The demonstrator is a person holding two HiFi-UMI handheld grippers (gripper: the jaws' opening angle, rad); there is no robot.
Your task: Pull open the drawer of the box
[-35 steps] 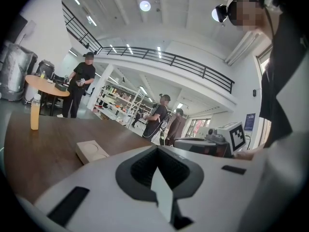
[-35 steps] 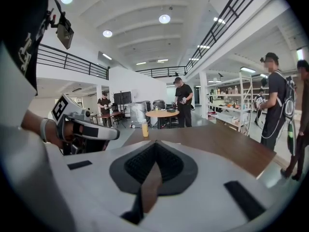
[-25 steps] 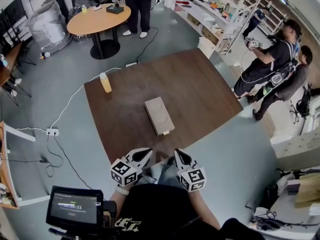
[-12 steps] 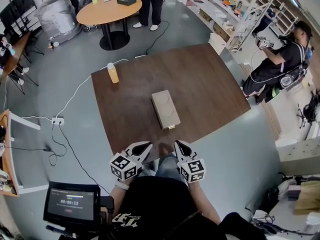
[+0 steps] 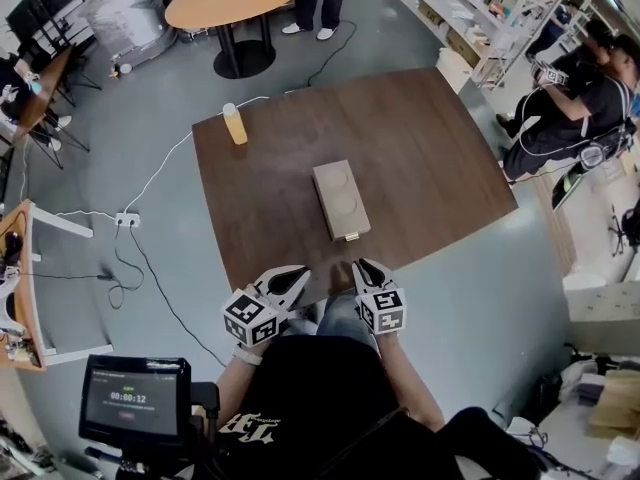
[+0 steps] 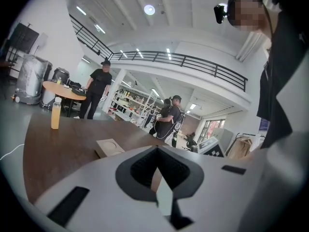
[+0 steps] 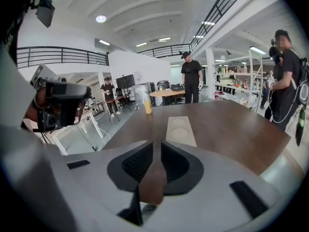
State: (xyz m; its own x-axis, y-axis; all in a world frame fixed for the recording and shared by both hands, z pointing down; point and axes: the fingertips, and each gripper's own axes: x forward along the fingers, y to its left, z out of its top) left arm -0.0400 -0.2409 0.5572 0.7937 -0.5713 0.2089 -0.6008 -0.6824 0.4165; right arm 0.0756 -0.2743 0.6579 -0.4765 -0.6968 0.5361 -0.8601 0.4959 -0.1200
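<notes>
Bottle (image 5: 235, 124): stands upright on the brown table (image 5: 430, 138), filled with orange liquid, well to the left of the box and farther away than it.
Left gripper (image 5: 298, 275): held over the table's near edge, nearer to the wearer than the box and to its left, well apart from it. Its jaw tips look closed together with nothing between them, though the slit behind the tips is hard to read.
Box (image 5: 340, 200): flat and tan, lying near the middle of the table with its long side pointing away. Two shallow round recesses mark its top.
Drawer (image 5: 349, 231): at the box's near short end, not drawn out, with a small pale tab (image 5: 352, 237) jutting from its front.
Right gripper (image 5: 362, 268): nearer than the box and just right of its near end, not touching the tab. Its jaws have just been opening and stand a narrow slit apart, with only the table showing through.
People (image 5: 570, 118): two stand on the grey floor far to the right of the box, past the table's right edge.
</notes>
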